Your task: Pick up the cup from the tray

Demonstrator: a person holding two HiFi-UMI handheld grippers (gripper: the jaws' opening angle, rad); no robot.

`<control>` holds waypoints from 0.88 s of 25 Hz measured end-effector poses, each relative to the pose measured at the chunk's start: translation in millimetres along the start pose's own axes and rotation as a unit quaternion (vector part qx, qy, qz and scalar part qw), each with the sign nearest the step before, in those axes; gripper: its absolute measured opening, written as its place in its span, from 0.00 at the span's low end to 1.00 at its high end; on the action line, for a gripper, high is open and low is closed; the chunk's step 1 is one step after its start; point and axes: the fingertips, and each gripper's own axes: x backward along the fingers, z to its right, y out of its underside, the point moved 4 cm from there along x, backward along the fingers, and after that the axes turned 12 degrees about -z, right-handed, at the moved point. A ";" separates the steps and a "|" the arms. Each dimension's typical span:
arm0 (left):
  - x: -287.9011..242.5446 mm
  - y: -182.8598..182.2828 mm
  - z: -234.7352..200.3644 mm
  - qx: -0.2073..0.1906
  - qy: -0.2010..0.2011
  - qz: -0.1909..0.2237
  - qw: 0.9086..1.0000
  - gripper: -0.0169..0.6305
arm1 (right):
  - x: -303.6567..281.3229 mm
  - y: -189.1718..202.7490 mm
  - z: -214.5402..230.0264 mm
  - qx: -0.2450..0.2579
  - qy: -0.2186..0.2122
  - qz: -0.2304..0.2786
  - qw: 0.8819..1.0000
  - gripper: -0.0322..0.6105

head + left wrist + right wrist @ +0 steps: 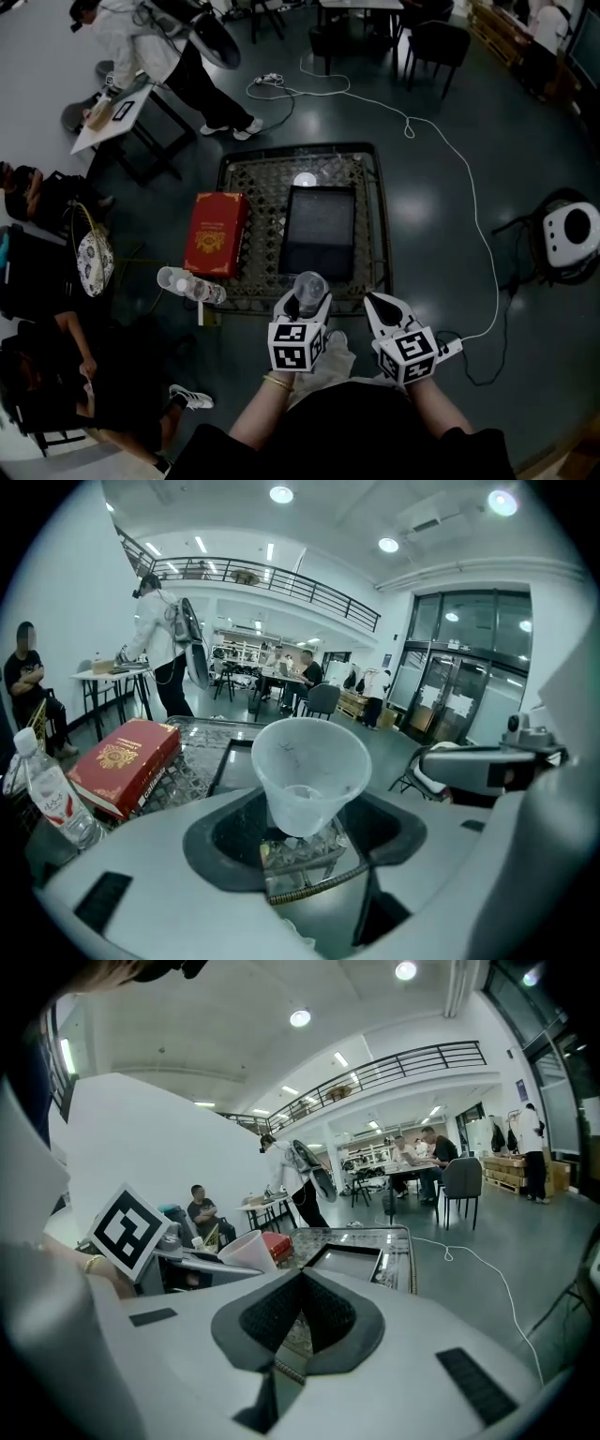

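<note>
Your left gripper (302, 302) is pinching the clear plastic cup (310, 284) low down between its pads, with the cup upright and its mouth up. The cup's off the dark tray (319, 234), at about 6 o'clock from it, over the near edge of the mesh table (258, 192). Your right gripper (380, 305) sits at 3 o'clock from the left one, jaws pressed together with nothing in them. A red book (217, 234) lies at 9 o'clock from the tray.

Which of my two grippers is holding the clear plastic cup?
The left gripper: the clear cup sits gripped between its fingers. The right gripper has its fingers closed together with nothing between them.
</note>
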 end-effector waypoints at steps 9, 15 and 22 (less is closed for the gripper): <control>26.6 5.5 8.4 -0.011 0.002 0.018 1.000 0.44 | 10.2 6.4 -10.5 0.016 -0.004 0.003 1.000 0.07; 30.4 10.3 10.3 -0.012 0.001 0.020 1.000 0.44 | 13.2 10.3 -15.6 0.021 -0.009 0.001 1.000 0.07; 30.4 11.8 9.6 -0.011 0.005 0.019 1.000 0.44 | 12.5 11.7 -22.6 0.026 -0.013 -0.004 1.000 0.07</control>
